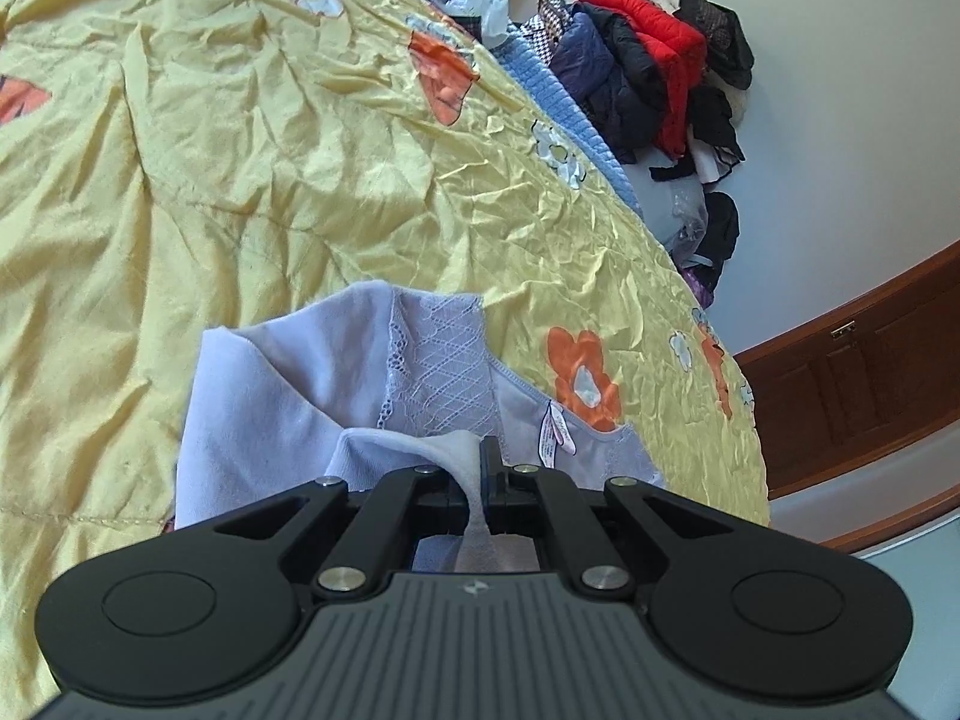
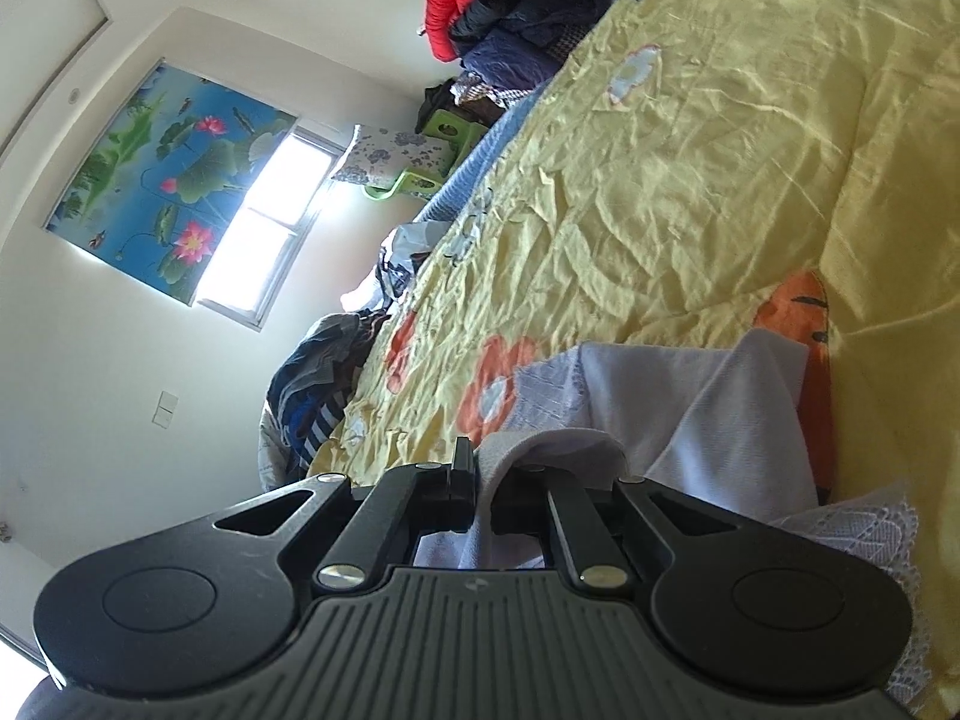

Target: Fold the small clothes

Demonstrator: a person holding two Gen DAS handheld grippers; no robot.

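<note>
Two hand-held grippers, left (image 1: 478, 480) and right (image 2: 483, 489), each pinch the lilac underwear (image 1: 312, 372) over the yellow quilt (image 1: 210, 150).

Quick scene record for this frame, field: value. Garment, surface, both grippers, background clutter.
garment: pale lilac underwear with a lace panel and a care tag
surface: wrinkled yellow floral quilt on a bed
left gripper: shut on a fold of the lilac underwear
right gripper: fabric of the same garment between its fingers, pinched
garment state: partly lifted and bunched, not flat, not yet folded
background: clothes pile with a red jacket by the wall; lotus picture beside a window
</note>
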